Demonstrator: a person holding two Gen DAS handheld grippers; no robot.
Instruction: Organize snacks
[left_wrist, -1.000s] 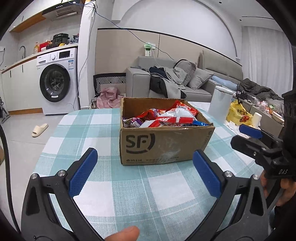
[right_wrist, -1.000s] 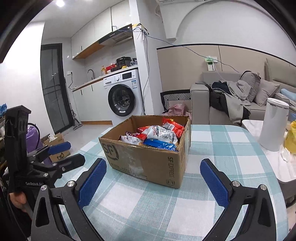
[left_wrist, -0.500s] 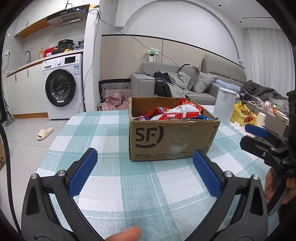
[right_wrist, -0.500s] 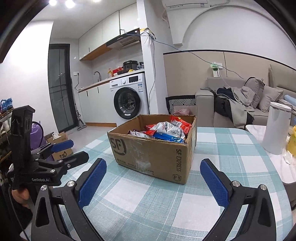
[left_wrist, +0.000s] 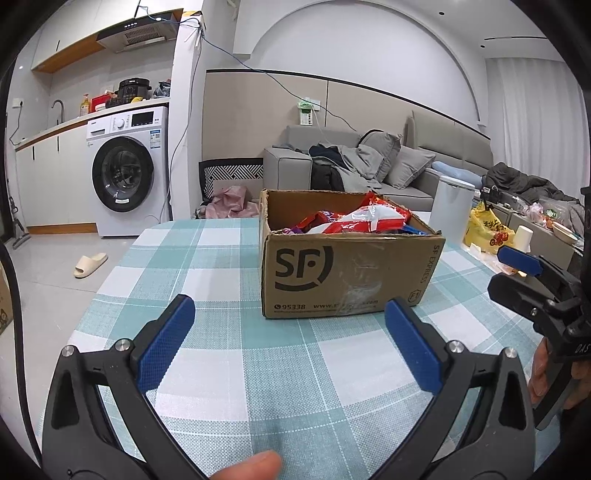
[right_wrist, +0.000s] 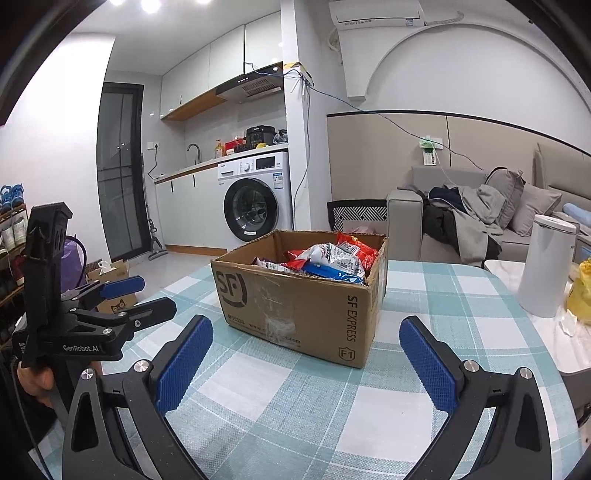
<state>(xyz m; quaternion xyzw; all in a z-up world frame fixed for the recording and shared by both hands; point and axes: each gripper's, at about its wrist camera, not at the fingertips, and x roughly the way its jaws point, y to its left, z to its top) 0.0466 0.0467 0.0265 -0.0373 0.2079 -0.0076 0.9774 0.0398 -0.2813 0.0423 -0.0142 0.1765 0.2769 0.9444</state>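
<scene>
Standing on a checked table (left_wrist: 229, 373), an open cardboard box (left_wrist: 343, 273) holds the snack packets (left_wrist: 365, 219).

Table: covered in a teal and white check cloth, bare in front of both grippers. Box: upright, flaps open, at 12 o'clock to 1 o'clock from the left gripper (left_wrist: 288, 347) and at 12 o'clock from the right gripper (right_wrist: 306, 354); neither touches it. Packets: red, white and blue, heaped inside the box, tops showing above its rim. White bin (right_wrist: 546, 266): at 2 o'clock in the right view, beyond the table edge. Left gripper: fingers wide apart, nothing between them, a fingertip (left_wrist: 247, 466) visible at 6 o'clock. Right gripper: fingers wide apart, nothing held, low over the cloth.
</scene>
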